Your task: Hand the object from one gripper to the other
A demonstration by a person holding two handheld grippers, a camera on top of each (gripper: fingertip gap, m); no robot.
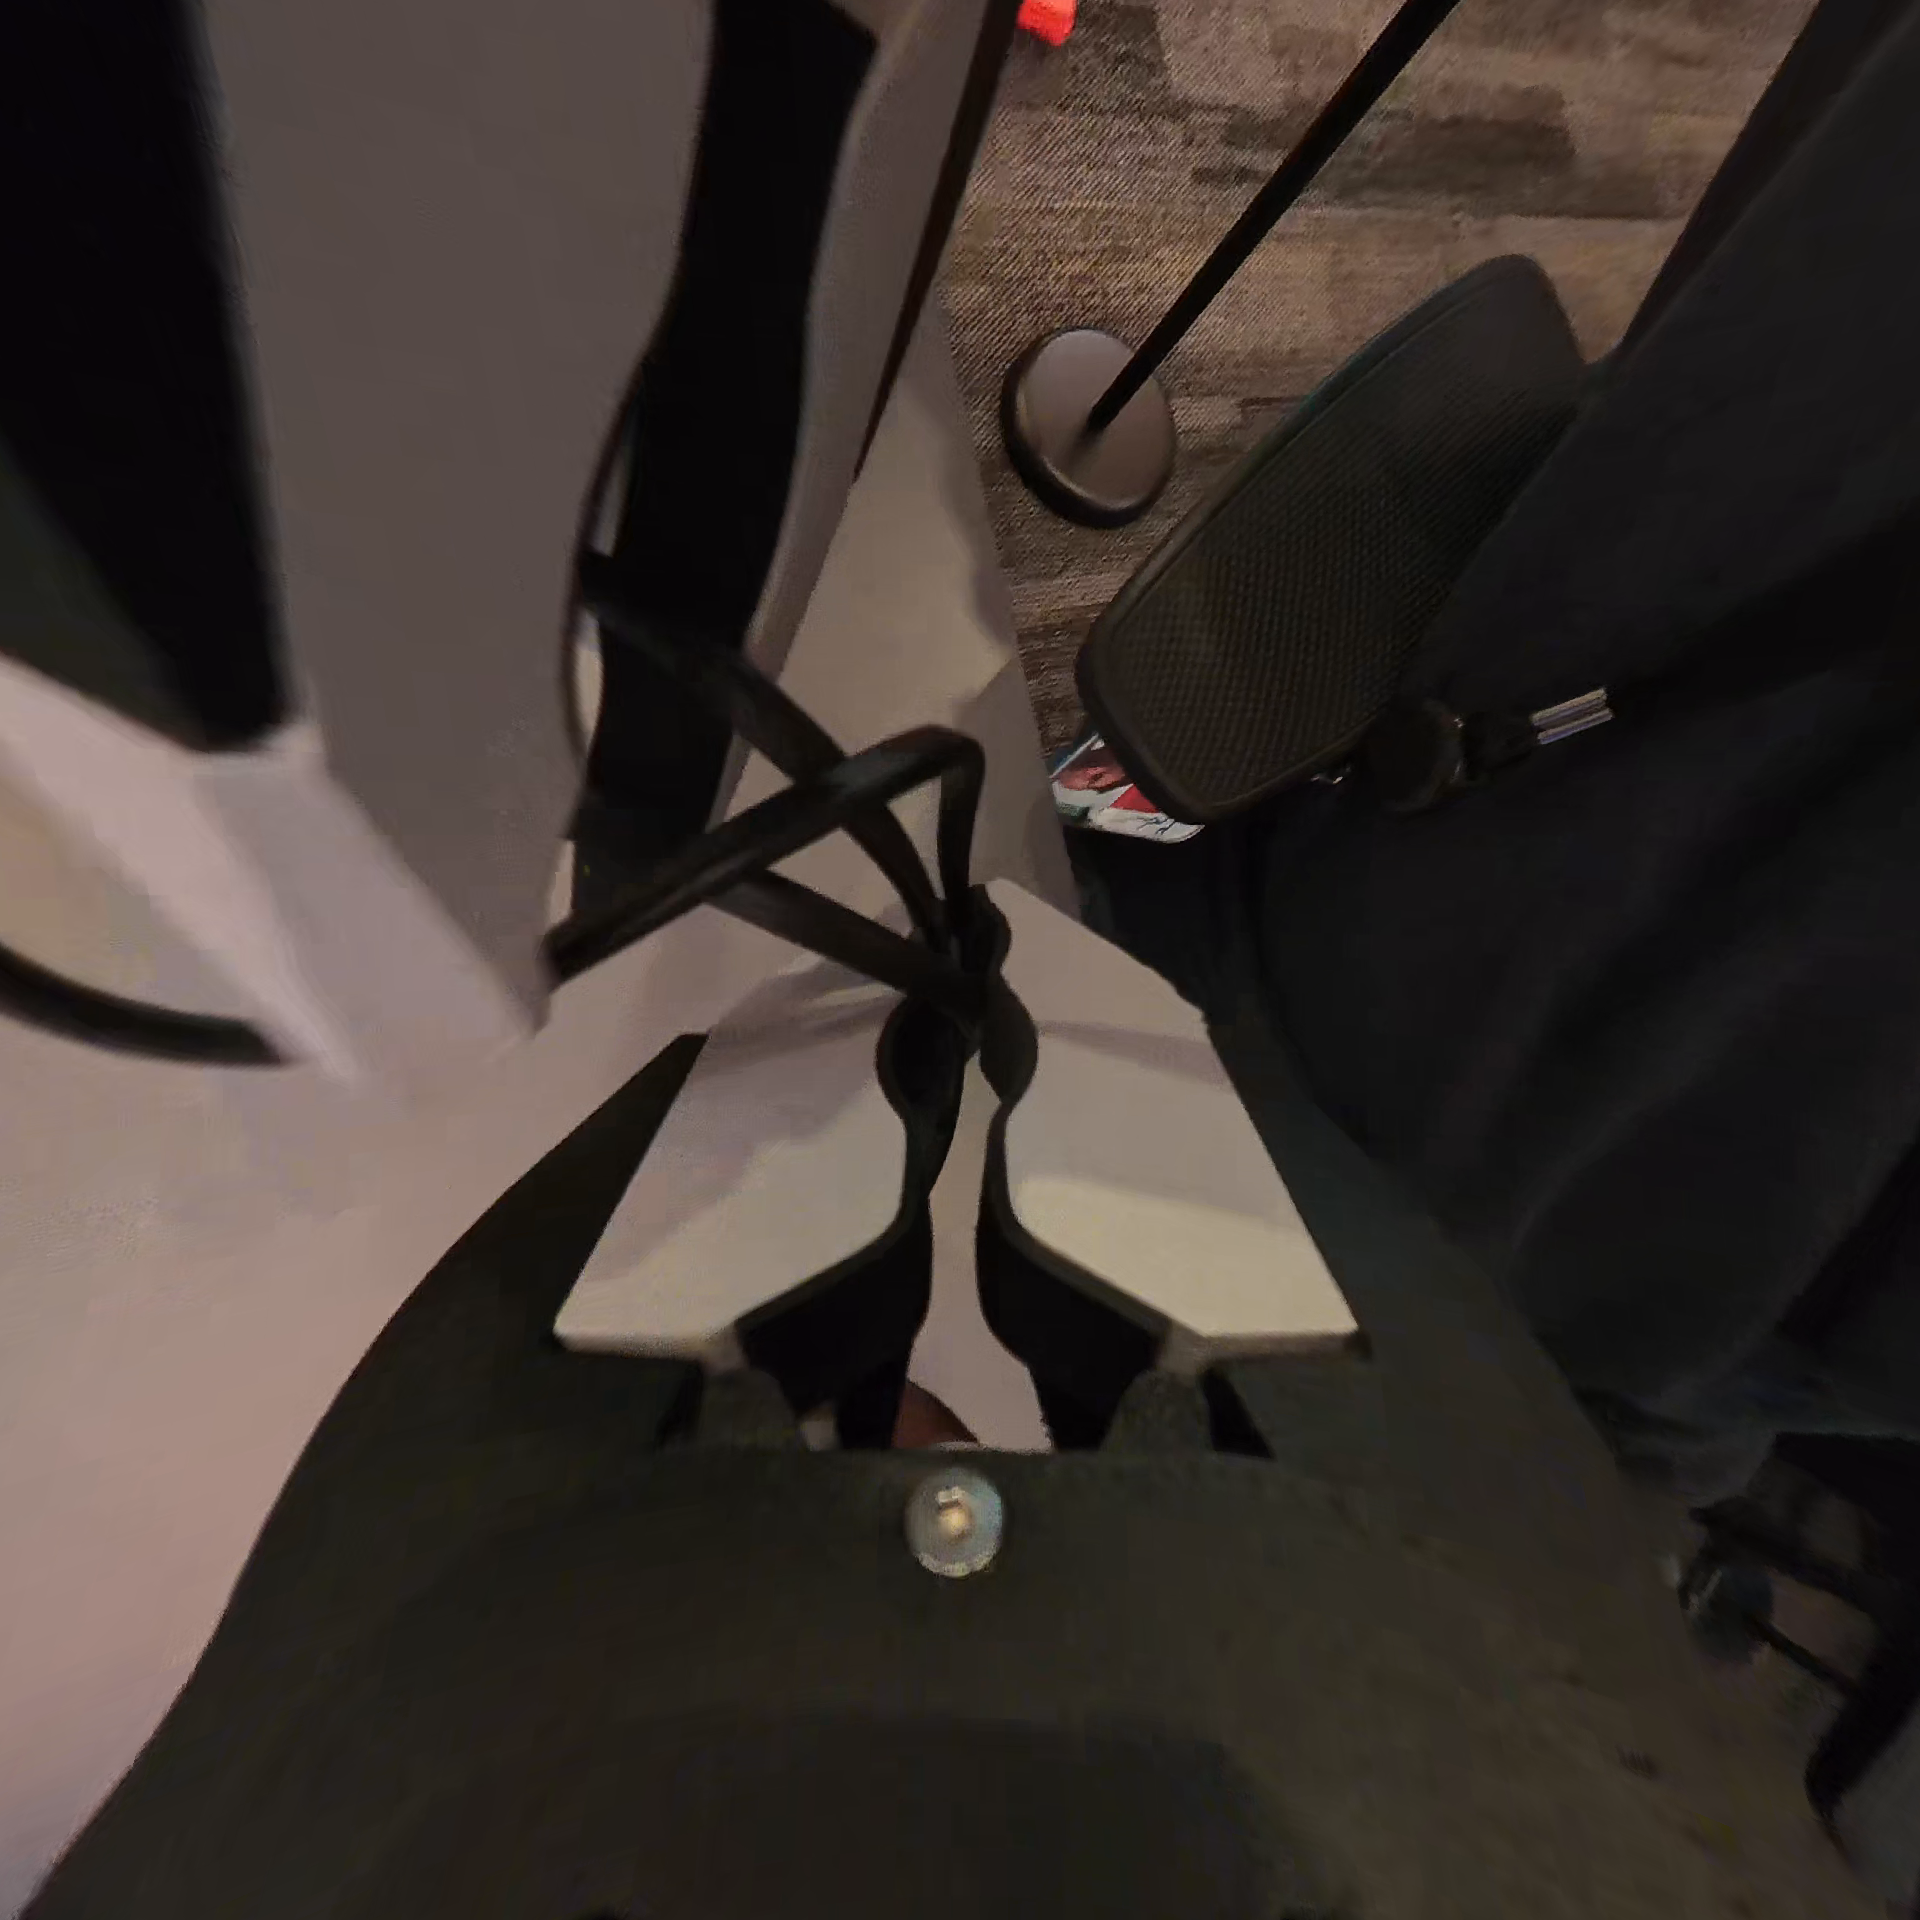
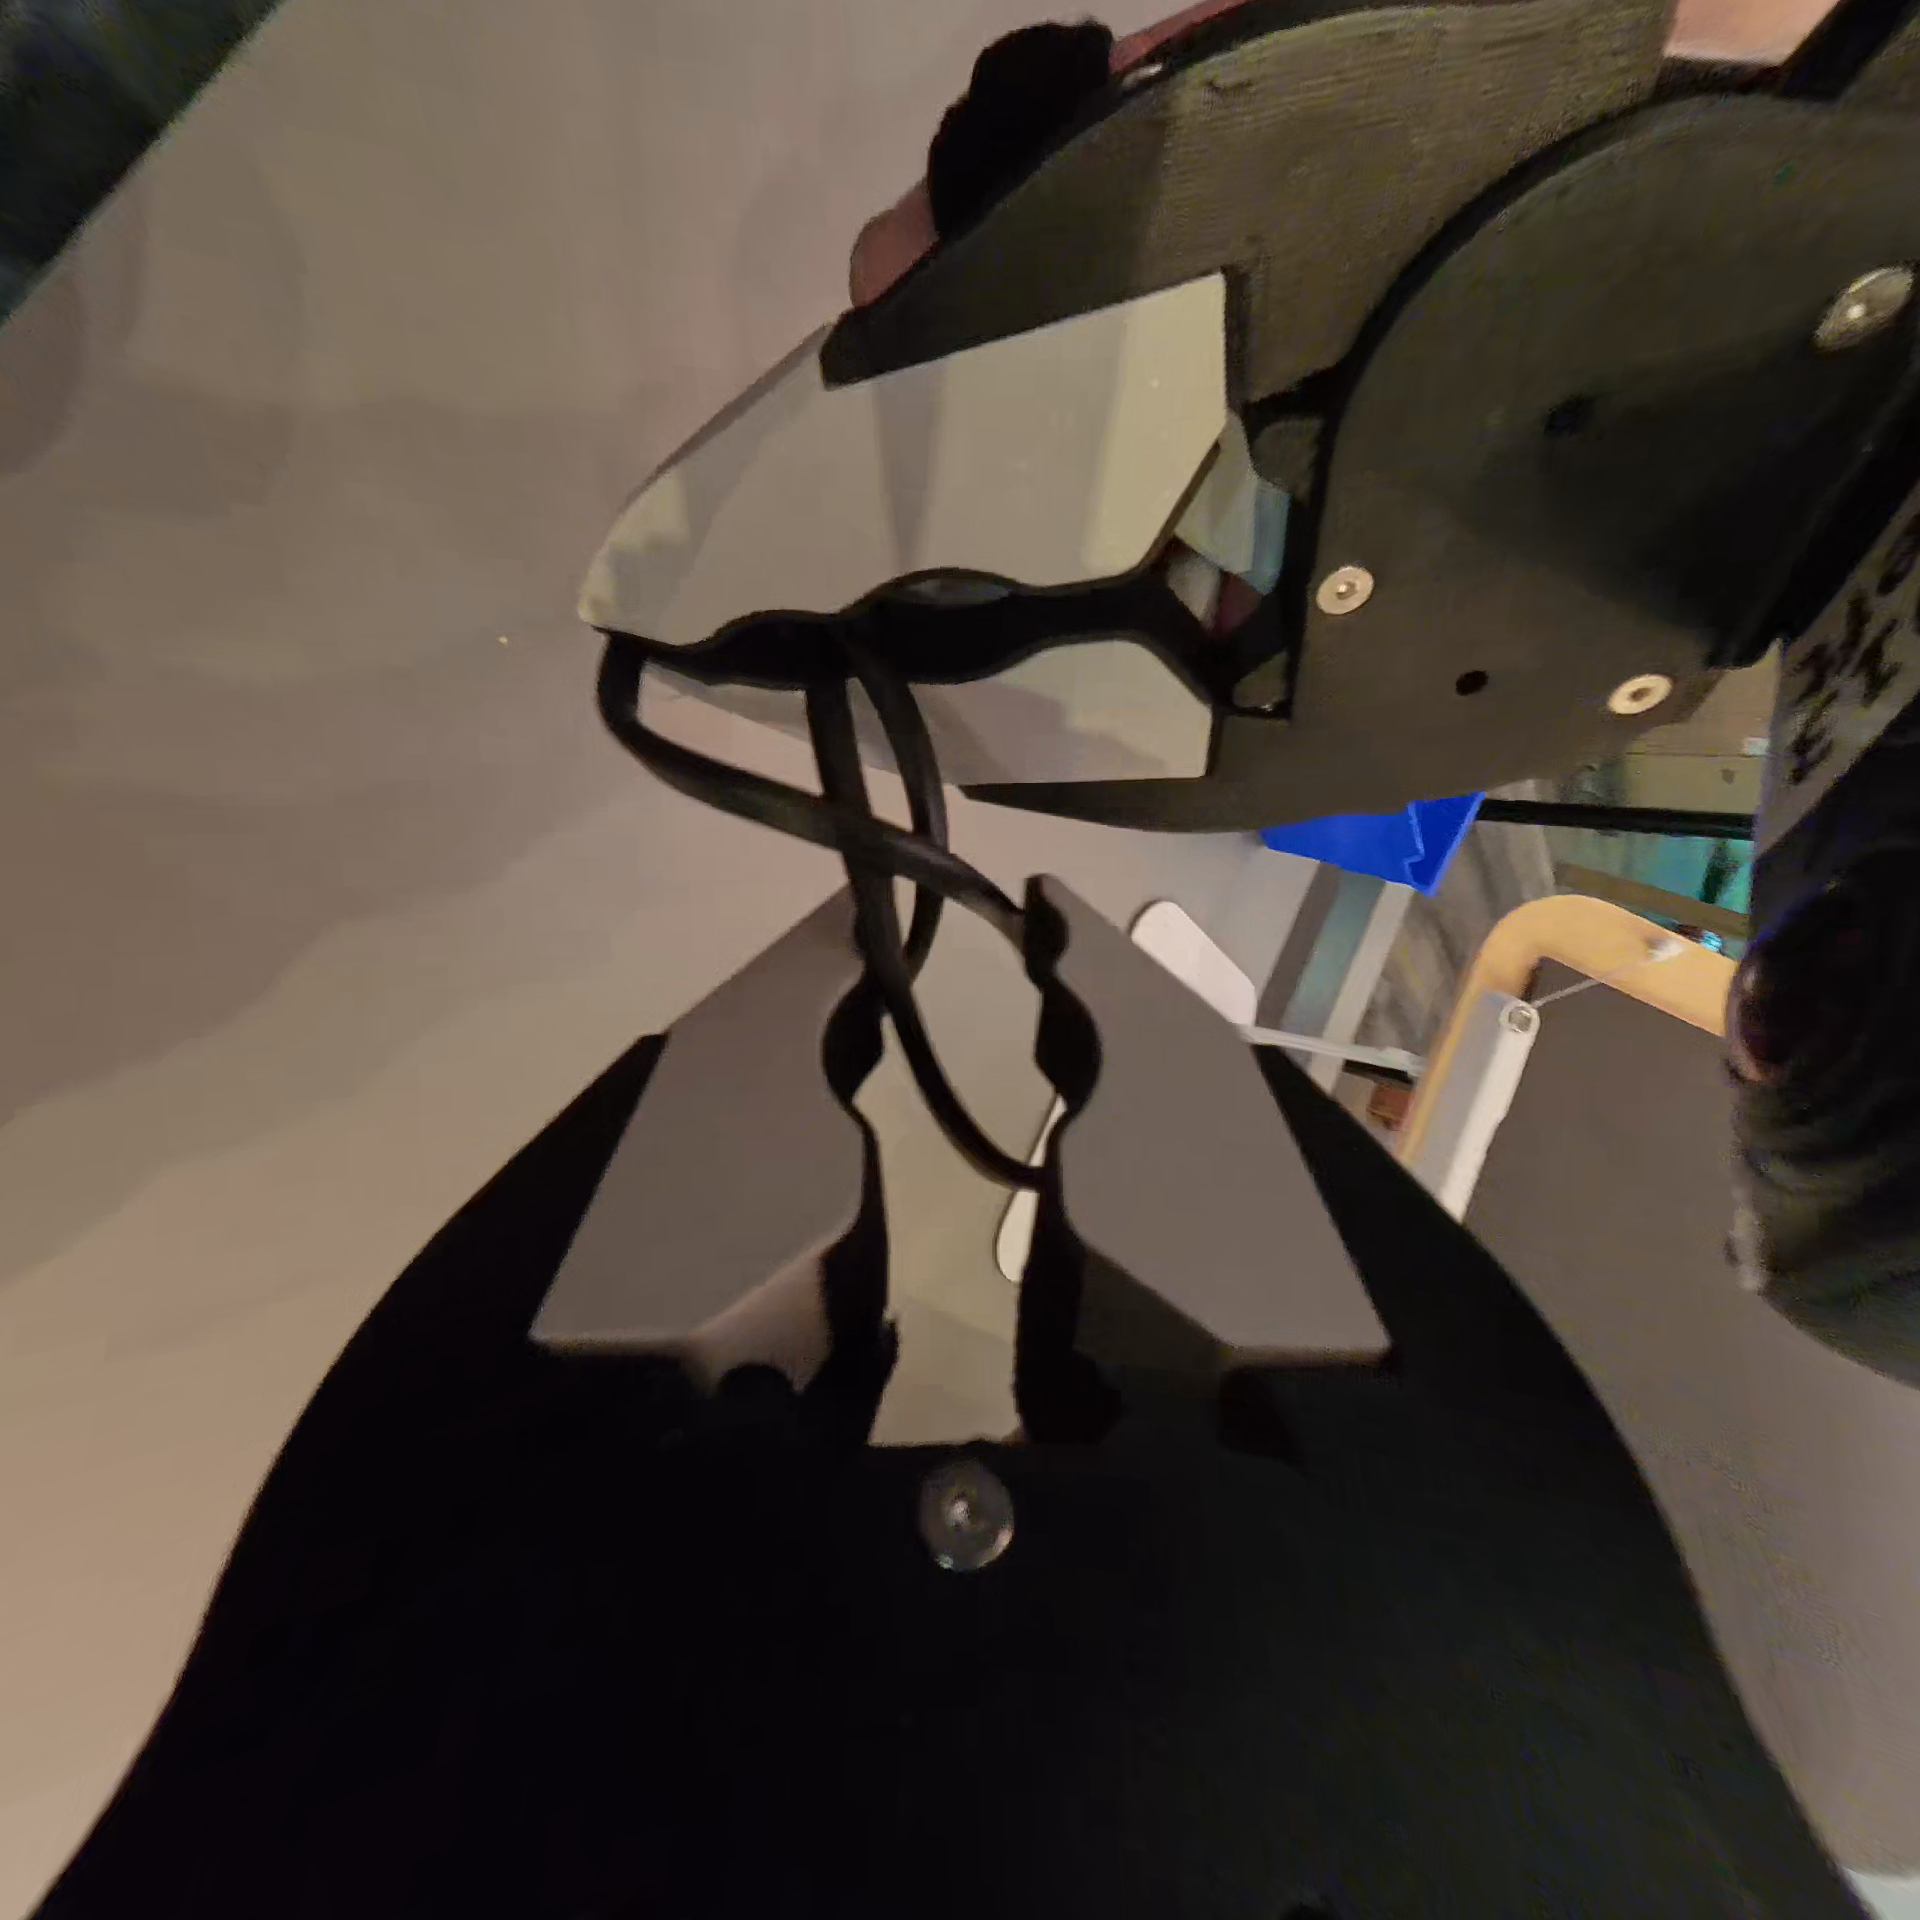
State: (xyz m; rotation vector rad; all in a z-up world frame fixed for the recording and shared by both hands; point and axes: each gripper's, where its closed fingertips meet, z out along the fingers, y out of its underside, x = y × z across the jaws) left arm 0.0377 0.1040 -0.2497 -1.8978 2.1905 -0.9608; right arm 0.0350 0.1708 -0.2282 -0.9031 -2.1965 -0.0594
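The object is a black cord wound in loops (image 1: 790, 831). My left gripper (image 1: 961, 1029) is shut on it, and the loops stick out up and left past the fingertips. In the right wrist view the left gripper (image 2: 727, 642) comes in from the upper right, pinching the cord (image 2: 883, 831), whose loops hang down. My right gripper (image 2: 951, 997) is open just below it. The loops pass between its two fingers and touch the right finger (image 2: 1060, 1039). Blurred grey and black shapes fill the upper left of the left wrist view; I cannot tell what they are.
A black mesh pad (image 1: 1330, 540), a round floor base with a thin black rod (image 1: 1091, 426) and a person's dark clothing (image 1: 1662, 935) lie beyond on grey carpet. In the right wrist view a grey tabletop (image 2: 312, 623), a blue object (image 2: 1371, 842) and a wooden frame (image 2: 1538, 956) show behind. Tip to tip, the grippers are about 7 cm apart.
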